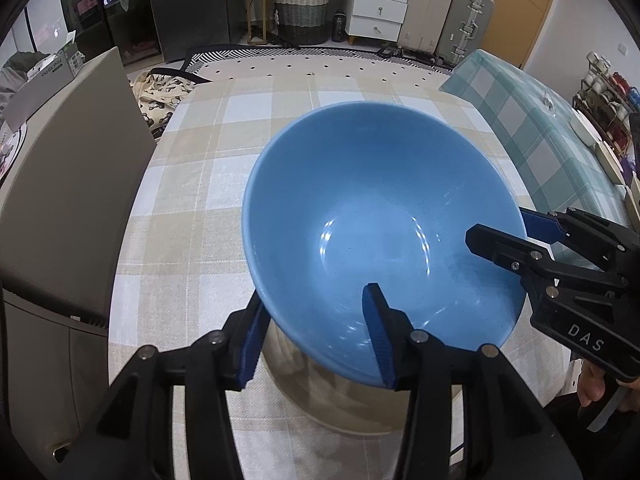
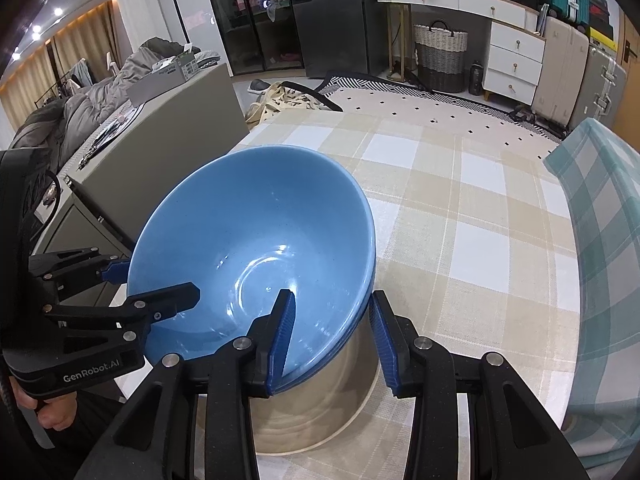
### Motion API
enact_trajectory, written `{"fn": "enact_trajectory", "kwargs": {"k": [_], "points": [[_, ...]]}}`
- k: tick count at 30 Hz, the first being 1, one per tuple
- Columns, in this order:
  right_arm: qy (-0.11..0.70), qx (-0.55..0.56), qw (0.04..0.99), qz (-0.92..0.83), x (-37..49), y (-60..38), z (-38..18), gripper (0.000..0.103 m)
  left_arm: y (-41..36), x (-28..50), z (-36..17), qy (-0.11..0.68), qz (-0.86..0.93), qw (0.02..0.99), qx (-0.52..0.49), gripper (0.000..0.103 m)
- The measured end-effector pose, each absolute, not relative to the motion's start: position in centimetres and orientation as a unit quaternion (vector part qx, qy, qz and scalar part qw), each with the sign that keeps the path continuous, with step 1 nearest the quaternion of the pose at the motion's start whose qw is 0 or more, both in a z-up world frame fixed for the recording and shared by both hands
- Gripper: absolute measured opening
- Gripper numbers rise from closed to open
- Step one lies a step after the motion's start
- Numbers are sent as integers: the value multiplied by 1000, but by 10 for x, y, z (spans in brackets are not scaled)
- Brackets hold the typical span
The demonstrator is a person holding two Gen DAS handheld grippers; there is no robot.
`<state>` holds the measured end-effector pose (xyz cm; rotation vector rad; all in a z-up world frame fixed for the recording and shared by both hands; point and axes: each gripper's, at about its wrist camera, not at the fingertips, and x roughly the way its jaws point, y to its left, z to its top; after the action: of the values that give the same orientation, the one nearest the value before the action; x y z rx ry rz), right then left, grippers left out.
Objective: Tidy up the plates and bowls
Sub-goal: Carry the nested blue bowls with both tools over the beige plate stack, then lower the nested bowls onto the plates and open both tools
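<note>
Since the blue bowl (image 1: 360, 208) rests nested on the cream pot (image 2: 320, 400), my left tongs (image 1: 316, 304) straddle its rim slack; whether my right tongs (image 2: 332, 298) pinch it, I cannot tell.

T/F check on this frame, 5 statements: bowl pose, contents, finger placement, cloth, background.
1. Each gripper has one finger inside the blue bowl and one outside. True: left gripper and right gripper both straddle the rim of the blue bowl.
2. The bowl sits level on the cloth. False: it is tilted, above a cream round dish.
3. The tablecloth is a beige and white check. True.
4. The bowl holds food. False: it is empty.
5. A woven basket stands on the table. False: the basket is on the floor beside the white drawers.
</note>
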<state>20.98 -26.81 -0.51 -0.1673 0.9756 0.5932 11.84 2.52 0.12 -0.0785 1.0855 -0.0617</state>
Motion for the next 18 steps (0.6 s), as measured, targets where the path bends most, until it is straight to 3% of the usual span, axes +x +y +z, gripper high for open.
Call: {"fn": "enact_trajectory", "kwargs": {"k": [6,9,11,13,16,18], "points": [[446,-74,844,289,209,-270,0,53,24,118,5,509,-28,860,-35,63],[442,-66,847,287,210,-273,2,76,27,117,8,505,-25,862,-36,66],[438,-61,851,285,210,-277,5,86,31,116,11,499,-24,865,-44,82],[433,-55,852,289,211,-281,9,88,35,113,15,481,-20,875,-46,88],[418,-44,858,294,211,-288,15,100,43,106,22,462,-22,885,-57,102],[400,-42,865,300,208,-292,19,102,49,99,27,445,-19,893,-66,103]]}}
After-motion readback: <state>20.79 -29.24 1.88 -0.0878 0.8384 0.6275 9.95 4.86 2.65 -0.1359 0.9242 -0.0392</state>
